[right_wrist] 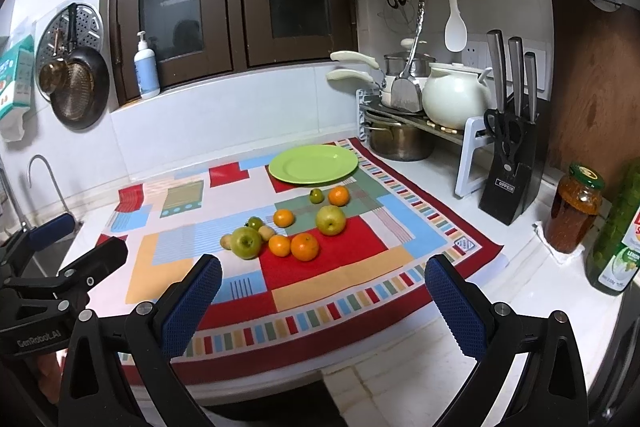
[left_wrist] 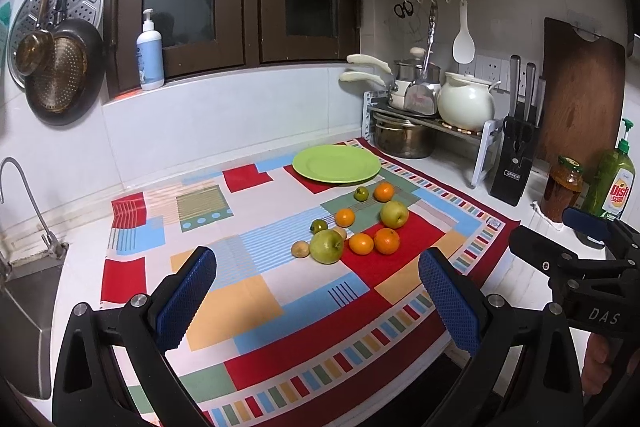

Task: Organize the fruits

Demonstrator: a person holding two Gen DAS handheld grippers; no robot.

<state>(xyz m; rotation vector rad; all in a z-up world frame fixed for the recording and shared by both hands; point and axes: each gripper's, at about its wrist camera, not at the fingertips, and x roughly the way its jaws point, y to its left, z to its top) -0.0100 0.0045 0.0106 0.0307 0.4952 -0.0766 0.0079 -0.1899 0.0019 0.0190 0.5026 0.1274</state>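
On a patchwork cloth [left_wrist: 240, 291] lies a loose cluster of fruit: two green apples [left_wrist: 327, 246] [left_wrist: 394, 214], several oranges [left_wrist: 386, 240], small green citrus [left_wrist: 319, 225] and small tan fruits [left_wrist: 300, 249]. Behind them sits an empty green plate [left_wrist: 336, 163] [right_wrist: 313, 163]. My left gripper [left_wrist: 318, 267] hangs open above the cloth's near part, short of the fruit. In the right wrist view the nearer apple [right_wrist: 246, 242] and oranges [right_wrist: 305, 246] lie ahead of my right gripper [right_wrist: 323, 277], which is open and holds nothing. Each gripper shows at the edge of the other's view.
A rack with pots [left_wrist: 424, 115] and a white pot [left_wrist: 466, 101] stands at the back right. Beside it are a knife block [left_wrist: 516, 155], a jar [right_wrist: 576, 207], a dish soap bottle [left_wrist: 612, 179] and a leaning cutting board [left_wrist: 580, 95]. A sink and tap [left_wrist: 24, 195] are at left.
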